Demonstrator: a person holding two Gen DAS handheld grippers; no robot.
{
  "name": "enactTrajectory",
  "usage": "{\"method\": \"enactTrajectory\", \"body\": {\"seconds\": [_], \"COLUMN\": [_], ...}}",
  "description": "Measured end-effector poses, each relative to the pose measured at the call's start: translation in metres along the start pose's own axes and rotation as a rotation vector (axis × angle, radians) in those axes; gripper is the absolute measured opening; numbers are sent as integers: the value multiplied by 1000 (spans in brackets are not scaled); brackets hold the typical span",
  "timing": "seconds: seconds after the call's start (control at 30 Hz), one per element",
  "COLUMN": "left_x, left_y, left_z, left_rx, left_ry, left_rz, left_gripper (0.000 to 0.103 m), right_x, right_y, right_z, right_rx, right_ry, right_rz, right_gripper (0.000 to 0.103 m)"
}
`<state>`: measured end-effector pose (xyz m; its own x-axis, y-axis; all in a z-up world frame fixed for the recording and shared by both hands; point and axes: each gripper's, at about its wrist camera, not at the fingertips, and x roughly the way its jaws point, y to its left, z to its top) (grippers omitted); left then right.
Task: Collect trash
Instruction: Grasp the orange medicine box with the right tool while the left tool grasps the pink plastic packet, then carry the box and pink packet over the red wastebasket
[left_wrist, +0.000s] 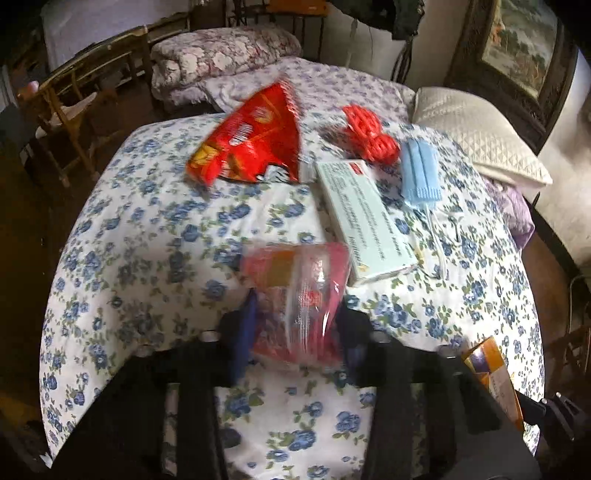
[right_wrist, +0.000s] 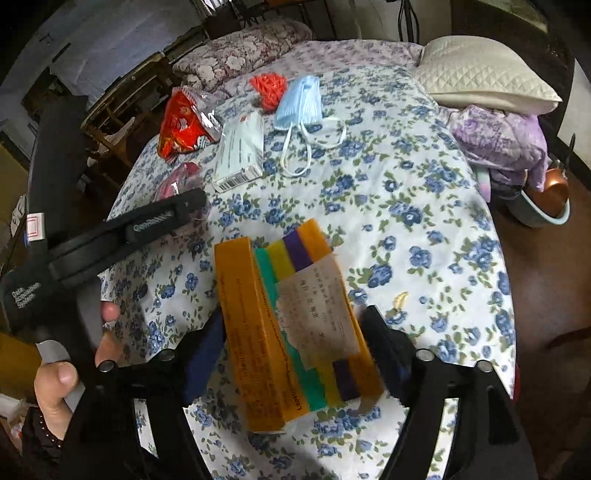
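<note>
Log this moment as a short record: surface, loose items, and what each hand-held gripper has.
surface: floral bedspread
left hand-held gripper: closed on a red and clear wrapper
right hand-held gripper: fingers on both sides of an orange box with coloured stripes and a paper slip on top
loose on the bed: red snack bag, pale carton, blue face mask, red mesh bundle
layout: the carton lies between the snack bag and the mask
</note>
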<state>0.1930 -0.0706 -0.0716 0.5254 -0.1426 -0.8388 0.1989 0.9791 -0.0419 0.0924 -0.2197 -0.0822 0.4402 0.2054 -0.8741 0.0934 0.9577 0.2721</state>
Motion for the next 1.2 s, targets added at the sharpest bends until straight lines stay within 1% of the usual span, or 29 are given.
{"method": "enactTrajectory", "body": {"seconds": [0.03, 0.13, 0.2, 0.23, 0.27, 0.33, 0.43, 0.5, 0.57, 0.8, 0.97, 1.03, 1.1, 1.2], "left_x": [-4, -28, -55, -68, -76, -90, -95, -91, -89, -93, -95, -98, -103, -113], "left_y": [4, 22, 36, 43, 47, 56, 61, 63, 62, 58, 54, 48, 37, 19], "left_z": [0, 0, -2, -5, -6, -6, -2, 1, 2, 0, -3, -5, -10, -17], "left_rx": [-10, -75, -110, -122, -129, -142, -144, -151, -148, -132, -125, -107, -76, -40], "left_ry": [-9, -49, -102, -128, -143, -179, -213, -199, -187, -200, -205, -200, -205, -206], "left_rz": [-7, -49, -69, -74, -76, -73, -33, -45, -51, -68, -80, -83, -68, -91], "left_gripper": [29, 28, 28, 28, 28, 28, 28, 28, 28, 28, 28, 28, 28, 28], "right_x": [2, 5, 4, 4, 2, -1, -6, -11, -14, -13, -20, -26, -36, -53], "right_y": [4, 17, 21, 22, 22, 15, 8, 5, 6, 18, 17, 17, 16, 9], "right_z": [0, -6, -9, -9, -10, -9, -6, -4, -2, -2, -1, -2, -3, -9], "right_rx": [-21, -94, -126, -136, -142, -112, -80, -48, -39, -54, -29, -16, -4, 24], "right_ry": [-7, -8, -11, -18, -29, -41, -55, -83, -106, -109, -131, -145, -167, -187], "right_rz": [-19, -91, -113, -129, -148, -112, -73, -43, -39, -47, -19, -2, 17, 40], "right_gripper": [79, 79, 77, 70, 55, 52, 48, 48, 48, 48, 48, 48, 48, 49]}}
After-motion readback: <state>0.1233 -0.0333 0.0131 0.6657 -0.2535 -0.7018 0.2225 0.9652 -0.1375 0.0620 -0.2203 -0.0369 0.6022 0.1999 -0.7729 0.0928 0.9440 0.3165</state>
